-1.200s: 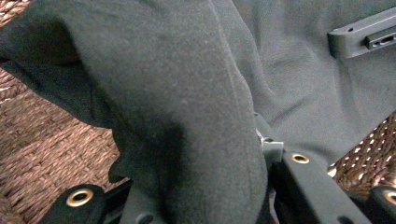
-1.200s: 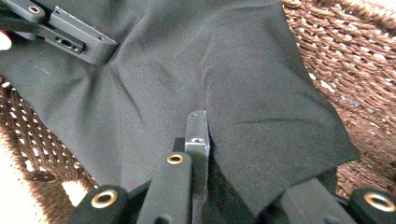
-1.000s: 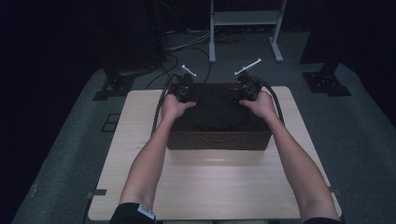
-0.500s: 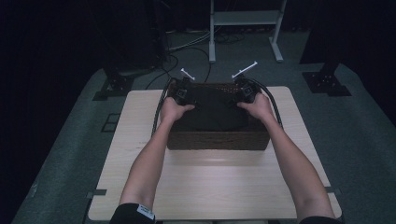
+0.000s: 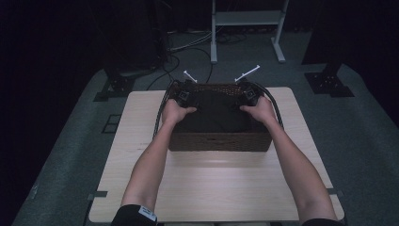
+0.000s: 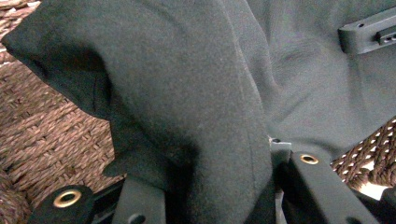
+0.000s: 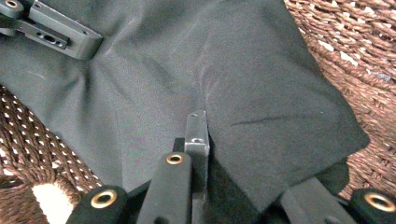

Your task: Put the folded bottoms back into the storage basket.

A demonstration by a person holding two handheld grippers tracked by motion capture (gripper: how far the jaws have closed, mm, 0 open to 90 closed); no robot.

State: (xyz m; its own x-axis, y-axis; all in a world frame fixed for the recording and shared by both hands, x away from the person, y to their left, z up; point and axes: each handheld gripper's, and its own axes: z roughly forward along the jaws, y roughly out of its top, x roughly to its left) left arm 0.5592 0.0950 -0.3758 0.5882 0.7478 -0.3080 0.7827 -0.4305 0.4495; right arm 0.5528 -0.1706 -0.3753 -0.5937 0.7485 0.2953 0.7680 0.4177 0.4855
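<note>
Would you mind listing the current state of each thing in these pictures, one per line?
Black cloth: inside the basket, a fold pinched at each side.
Wicker basket: upright on the table, holding the cloth.
Left gripper: shut on a fold of the cloth.
Right gripper: shut on a fold of the cloth.
Table: carries the basket toward its far edge.

A pale wooden tabletop (image 5: pixel 211 188) stands on grey carpeted floor (image 5: pixel 362 136) in a dark room. Behind it, a white metal stand (image 5: pixel 247 28), black cables (image 5: pixel 183 52) and black equipment bases (image 5: pixel 329 84).
</note>
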